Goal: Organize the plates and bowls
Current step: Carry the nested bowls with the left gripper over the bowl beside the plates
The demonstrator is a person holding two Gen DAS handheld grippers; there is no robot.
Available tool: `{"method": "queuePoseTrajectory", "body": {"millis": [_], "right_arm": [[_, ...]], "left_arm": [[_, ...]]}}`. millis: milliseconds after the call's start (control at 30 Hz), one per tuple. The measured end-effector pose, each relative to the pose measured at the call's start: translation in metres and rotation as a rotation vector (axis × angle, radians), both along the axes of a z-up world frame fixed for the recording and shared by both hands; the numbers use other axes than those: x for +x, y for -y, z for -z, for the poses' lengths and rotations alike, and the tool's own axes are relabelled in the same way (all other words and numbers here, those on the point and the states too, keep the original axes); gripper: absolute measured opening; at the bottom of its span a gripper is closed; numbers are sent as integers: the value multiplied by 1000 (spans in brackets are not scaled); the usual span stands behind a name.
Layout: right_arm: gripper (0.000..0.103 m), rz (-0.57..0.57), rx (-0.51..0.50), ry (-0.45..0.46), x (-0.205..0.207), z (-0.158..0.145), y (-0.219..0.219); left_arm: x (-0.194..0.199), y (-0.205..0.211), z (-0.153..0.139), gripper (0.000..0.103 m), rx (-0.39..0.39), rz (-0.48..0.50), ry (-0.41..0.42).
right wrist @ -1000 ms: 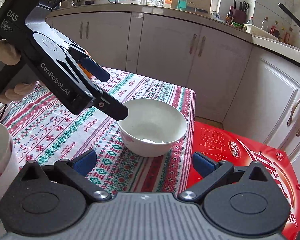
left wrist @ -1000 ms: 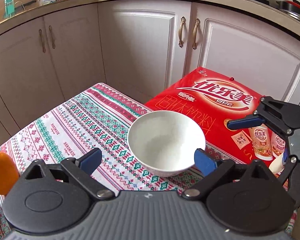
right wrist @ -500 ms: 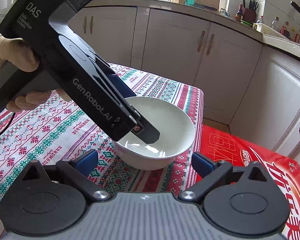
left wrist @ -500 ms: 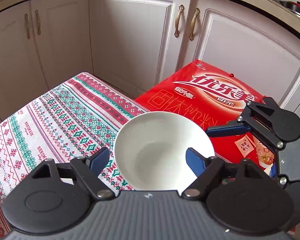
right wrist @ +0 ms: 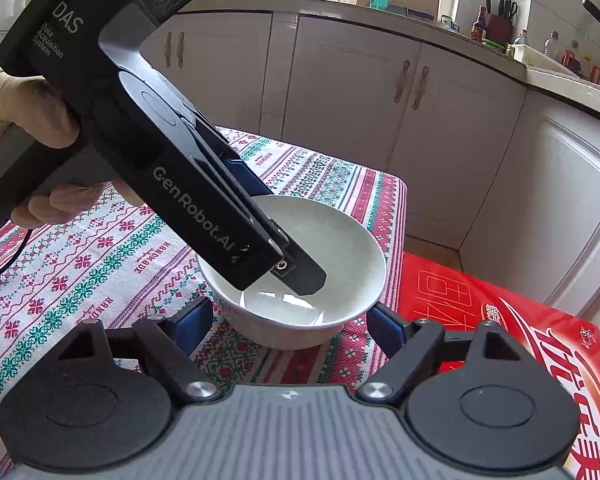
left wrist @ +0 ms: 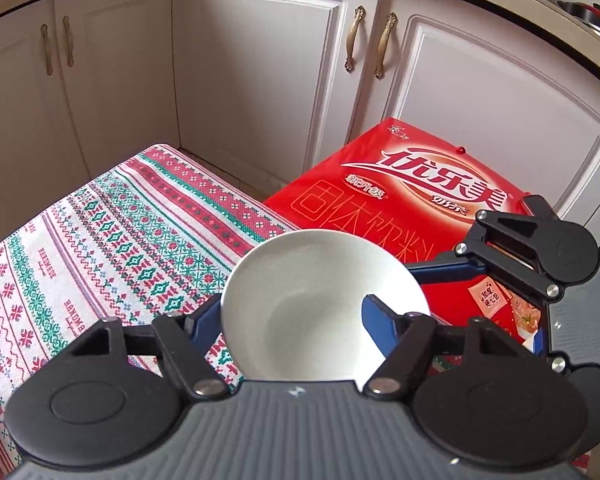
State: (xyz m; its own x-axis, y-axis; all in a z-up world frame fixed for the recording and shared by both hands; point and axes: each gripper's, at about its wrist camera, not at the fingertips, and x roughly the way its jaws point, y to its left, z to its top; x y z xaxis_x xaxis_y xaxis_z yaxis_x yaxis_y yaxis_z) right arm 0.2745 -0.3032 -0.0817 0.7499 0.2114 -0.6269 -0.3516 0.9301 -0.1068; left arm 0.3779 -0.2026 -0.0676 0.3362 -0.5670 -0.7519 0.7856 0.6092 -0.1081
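Now I see the bowl [left wrist: 324,304] low in the frame's centre, its rim between my left gripper [left wrist: 290,322] fingers, spread apart; right gripper [right wrist: 290,322] likewise spread.

The bowl [left wrist: 320,300] looks like glazed white ceramic, smooth and glossy. Under it, the tablecloth [left wrist: 120,232] is woven cloth, matt and coarse. Beside the bowl, the red box [left wrist: 420,184] has a shiny printed skin. The left hand-held gripper [right wrist: 300,276] is matt black plastic with small metal screws.
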Motion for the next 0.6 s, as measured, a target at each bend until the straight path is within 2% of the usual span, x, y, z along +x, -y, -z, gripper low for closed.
{"method": "queuePoseTrajectory", "body": {"millis": [367,600], "right_arm": [[85,7,15,-5,3,-1,3],[85,-2,20,-4,-9,-11,-2]], "left_arm": [[0,-1,-1,72,6,4,-8],[-15,-8,-10,72,5,1,-4]]}}
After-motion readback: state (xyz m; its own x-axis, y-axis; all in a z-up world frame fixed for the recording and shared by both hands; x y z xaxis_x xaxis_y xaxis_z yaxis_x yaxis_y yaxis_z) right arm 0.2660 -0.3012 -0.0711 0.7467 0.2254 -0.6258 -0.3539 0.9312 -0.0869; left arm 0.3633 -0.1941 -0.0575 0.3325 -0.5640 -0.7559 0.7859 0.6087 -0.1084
